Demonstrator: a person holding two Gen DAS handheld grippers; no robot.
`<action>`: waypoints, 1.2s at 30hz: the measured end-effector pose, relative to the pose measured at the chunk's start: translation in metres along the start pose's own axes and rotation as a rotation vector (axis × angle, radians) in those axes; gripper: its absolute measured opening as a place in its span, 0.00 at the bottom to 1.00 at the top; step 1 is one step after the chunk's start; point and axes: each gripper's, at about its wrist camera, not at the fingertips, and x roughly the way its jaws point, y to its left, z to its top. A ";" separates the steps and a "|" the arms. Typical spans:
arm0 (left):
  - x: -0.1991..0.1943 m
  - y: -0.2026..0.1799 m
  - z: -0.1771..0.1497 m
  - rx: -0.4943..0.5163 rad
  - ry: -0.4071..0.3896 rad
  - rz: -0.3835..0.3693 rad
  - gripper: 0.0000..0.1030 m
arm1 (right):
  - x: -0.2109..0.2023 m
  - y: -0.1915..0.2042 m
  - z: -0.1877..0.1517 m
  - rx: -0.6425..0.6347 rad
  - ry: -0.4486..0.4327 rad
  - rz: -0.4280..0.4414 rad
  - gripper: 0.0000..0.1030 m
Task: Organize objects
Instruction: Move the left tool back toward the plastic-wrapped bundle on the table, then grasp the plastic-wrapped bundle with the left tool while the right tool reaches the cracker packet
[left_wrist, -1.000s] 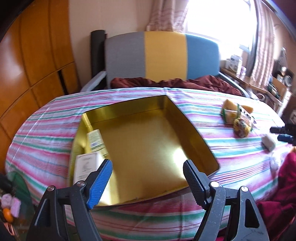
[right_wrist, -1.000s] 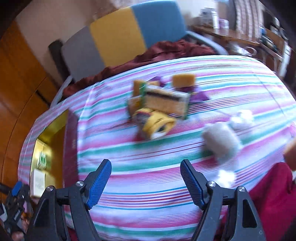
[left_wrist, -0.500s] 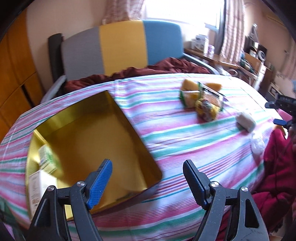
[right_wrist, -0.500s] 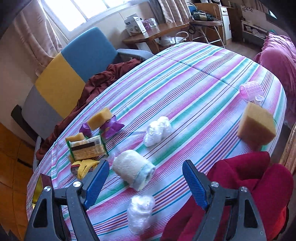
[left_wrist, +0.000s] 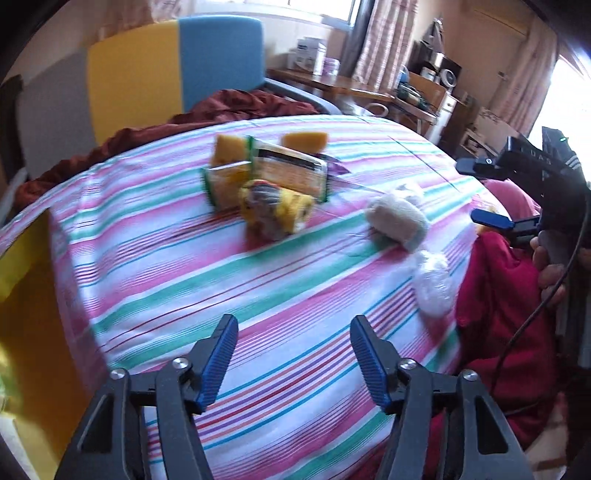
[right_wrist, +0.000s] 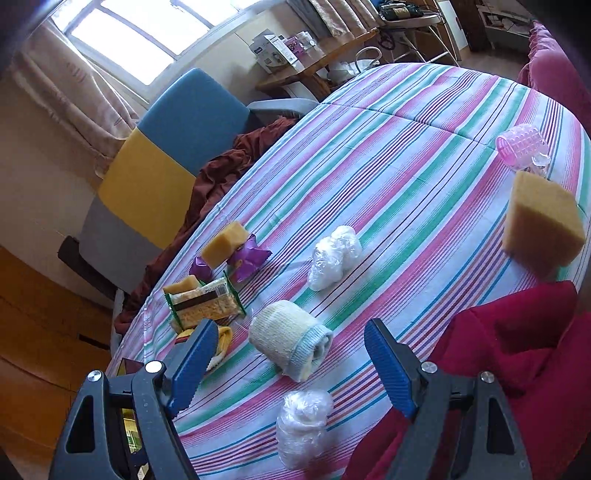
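Note:
My left gripper (left_wrist: 291, 354) is open and empty above the striped tablecloth (left_wrist: 192, 280). The gold tin (left_wrist: 26, 295) is at its far left. Ahead lie a green-edged sponge pack (left_wrist: 284, 173), a yellow wrapped item (left_wrist: 277, 210) and a rolled cream cloth (left_wrist: 397, 219). My right gripper (right_wrist: 290, 363) is open and empty, just above the rolled cloth (right_wrist: 290, 343). A white plastic bundle (right_wrist: 303, 424) lies below it, another white bundle (right_wrist: 334, 256) beyond. The right gripper also shows in the left wrist view (left_wrist: 491, 194).
A loose sponge (right_wrist: 541, 223) and a pink roller (right_wrist: 521, 146) sit at the table's right edge. Purple wrappers (right_wrist: 247, 260) lie under a small sponge (right_wrist: 223, 243). A red cloth (right_wrist: 498, 354) is at the near edge. A grey, yellow and blue chair (right_wrist: 159, 173) stands behind.
My left gripper has swung right from over the gold tin toward the pile of objects. My right gripper has turned right and settled over the rolled cloth. Both stay open.

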 end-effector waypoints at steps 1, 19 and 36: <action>0.006 -0.007 0.004 0.010 0.007 -0.021 0.59 | 0.000 -0.001 0.000 0.003 0.001 0.013 0.80; 0.085 -0.099 0.044 0.103 0.127 -0.304 0.58 | 0.004 -0.005 0.001 0.023 0.036 0.093 0.80; 0.046 -0.005 -0.011 0.009 0.013 0.019 0.34 | 0.010 -0.005 0.003 0.027 0.061 0.053 0.80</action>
